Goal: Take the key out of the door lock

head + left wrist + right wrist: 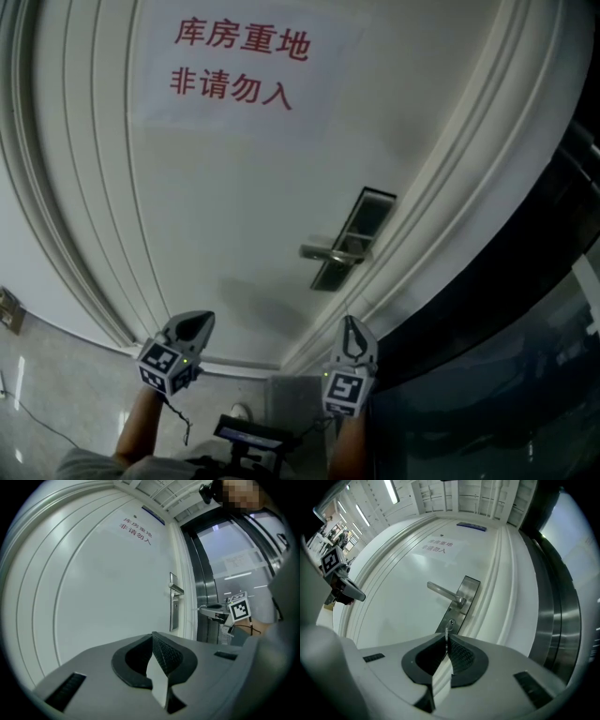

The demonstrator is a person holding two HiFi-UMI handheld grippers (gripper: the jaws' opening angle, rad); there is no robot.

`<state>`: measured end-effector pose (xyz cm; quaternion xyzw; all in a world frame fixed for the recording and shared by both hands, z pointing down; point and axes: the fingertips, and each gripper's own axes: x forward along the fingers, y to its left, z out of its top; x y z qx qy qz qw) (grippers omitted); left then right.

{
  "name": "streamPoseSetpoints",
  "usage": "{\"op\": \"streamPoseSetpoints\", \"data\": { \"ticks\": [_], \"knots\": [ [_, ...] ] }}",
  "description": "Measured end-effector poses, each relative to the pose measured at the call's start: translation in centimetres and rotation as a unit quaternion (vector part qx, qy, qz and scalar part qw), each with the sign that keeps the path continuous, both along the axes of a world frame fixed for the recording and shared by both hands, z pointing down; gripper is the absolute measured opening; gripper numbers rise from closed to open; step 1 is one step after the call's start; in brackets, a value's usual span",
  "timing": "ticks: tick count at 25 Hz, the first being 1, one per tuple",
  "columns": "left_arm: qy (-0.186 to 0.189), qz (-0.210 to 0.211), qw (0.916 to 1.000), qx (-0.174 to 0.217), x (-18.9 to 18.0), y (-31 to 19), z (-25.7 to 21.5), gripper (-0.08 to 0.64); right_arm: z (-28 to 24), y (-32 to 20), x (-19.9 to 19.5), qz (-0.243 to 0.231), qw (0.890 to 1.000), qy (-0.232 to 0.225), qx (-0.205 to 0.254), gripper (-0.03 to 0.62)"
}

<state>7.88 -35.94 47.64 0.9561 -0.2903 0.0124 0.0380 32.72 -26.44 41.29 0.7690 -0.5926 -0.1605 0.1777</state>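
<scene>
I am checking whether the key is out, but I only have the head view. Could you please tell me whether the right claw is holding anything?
Observer: Yes. In the right gripper view the right claw is shut on a thin key, which shows edge-on at its tips.
Operator: Thank you. Is the lock empty?
Observer: The keyhole below the handle appears to have nothing in it.
Operator: And the left claw?
Observer: The left gripper view shows the left claw shut, with nothing between its tips.
</scene>
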Motion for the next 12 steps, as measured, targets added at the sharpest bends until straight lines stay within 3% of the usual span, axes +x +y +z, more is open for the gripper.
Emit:
{"op": "streamPoseSetpoints", "data": {
  "ticks": [6, 12],
  "knots": [
    [0.003, -0.003, 0.9999, 0.009, -0.5, 0.7, -0.6, 0.008, 0.1, 2.4, -0.8, 0.006, 0.997, -0.079, 0.017, 0.023],
    [0.0, -0.002, 0.9999, 0.016, -0.9, 2.1, -0.9, 0.008, 1.0, 4.7, -1.2, 0.013, 0.994, -0.107, 0.022, 0.023]
  ]
}}
